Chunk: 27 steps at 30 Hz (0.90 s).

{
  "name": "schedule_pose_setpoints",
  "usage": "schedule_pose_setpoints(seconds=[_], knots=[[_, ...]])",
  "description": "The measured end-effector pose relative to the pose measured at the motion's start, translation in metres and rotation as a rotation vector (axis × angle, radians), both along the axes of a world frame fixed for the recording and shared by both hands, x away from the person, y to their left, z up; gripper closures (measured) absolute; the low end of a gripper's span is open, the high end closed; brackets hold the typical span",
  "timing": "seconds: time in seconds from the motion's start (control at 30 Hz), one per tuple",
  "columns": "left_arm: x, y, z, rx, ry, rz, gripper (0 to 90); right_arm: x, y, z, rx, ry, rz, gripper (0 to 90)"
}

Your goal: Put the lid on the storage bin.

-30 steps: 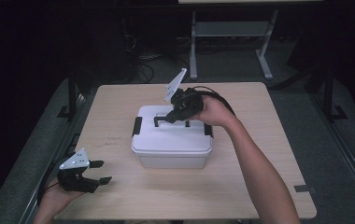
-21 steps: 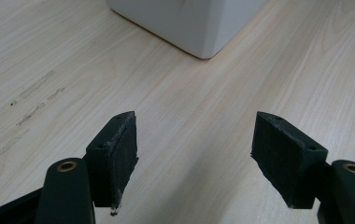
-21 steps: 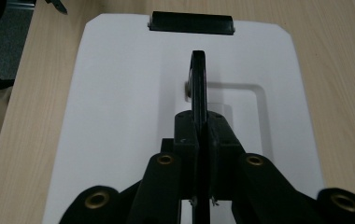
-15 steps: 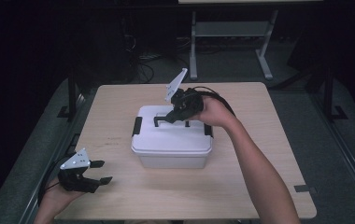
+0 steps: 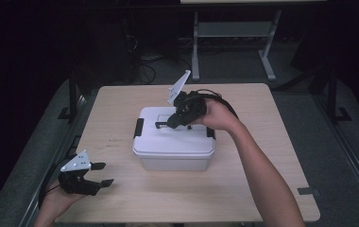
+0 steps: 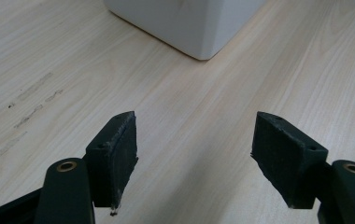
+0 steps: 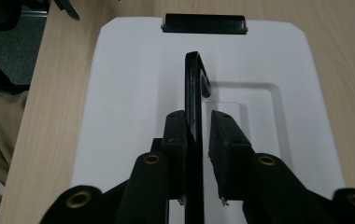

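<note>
The raised black carrying handle point(image 7: 193, 93) of the white plastic lidded box point(image 5: 174, 142) stands between the right gripper point(image 7: 198, 126)'s just-loosening fingers; lifting is not yet done, and the left gripper point(image 5: 97, 174) is held apart.

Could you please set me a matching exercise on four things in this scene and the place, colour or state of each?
Things:
1. lid
2. handle
3. left gripper
4. latch

Descriptions:
A. black, at the lid's far edge in the right gripper view
B. white
C. raised on edge between the jaws of the right gripper
D. open, over bare table

Pairs: 1-B, 2-C, 3-D, 4-A.

The right gripper's jaws have just been opening, with the handle between them.
</note>
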<state>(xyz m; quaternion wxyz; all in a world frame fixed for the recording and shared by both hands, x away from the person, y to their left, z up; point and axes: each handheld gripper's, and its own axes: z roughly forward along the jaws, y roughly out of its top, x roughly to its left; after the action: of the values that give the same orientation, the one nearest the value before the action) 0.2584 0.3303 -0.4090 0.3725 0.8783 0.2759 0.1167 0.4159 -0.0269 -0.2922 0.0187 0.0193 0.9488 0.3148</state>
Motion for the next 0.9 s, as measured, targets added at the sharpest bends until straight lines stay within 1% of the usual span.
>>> schedule_pose_setpoints(seconds=[0.07, 0.23, 0.43, 0.53, 0.9], knots=[[0.000, 0.000, 0.000, 0.007, -0.001, -0.004, 30.6, -0.001, 0.000, 0.000, 0.004, 0.002, -0.001, 72.1], [0.000, -0.001, 0.001, 0.009, -0.004, -0.007, 30.5, -0.003, -0.001, -0.001, 0.025, 0.021, -0.018, 67.2], [-0.001, -0.001, 0.002, 0.006, -0.005, -0.004, 30.5, -0.006, -0.002, 0.002, 0.026, 0.017, -0.022, 64.2], [-0.001, -0.002, 0.002, 0.008, -0.006, -0.005, 30.5, -0.008, -0.004, 0.004, 0.027, 0.009, -0.028, 61.4], [-0.001, -0.004, 0.002, 0.015, -0.005, -0.009, 30.5, -0.012, -0.015, 0.008, 0.029, -0.001, -0.052, 57.5]])
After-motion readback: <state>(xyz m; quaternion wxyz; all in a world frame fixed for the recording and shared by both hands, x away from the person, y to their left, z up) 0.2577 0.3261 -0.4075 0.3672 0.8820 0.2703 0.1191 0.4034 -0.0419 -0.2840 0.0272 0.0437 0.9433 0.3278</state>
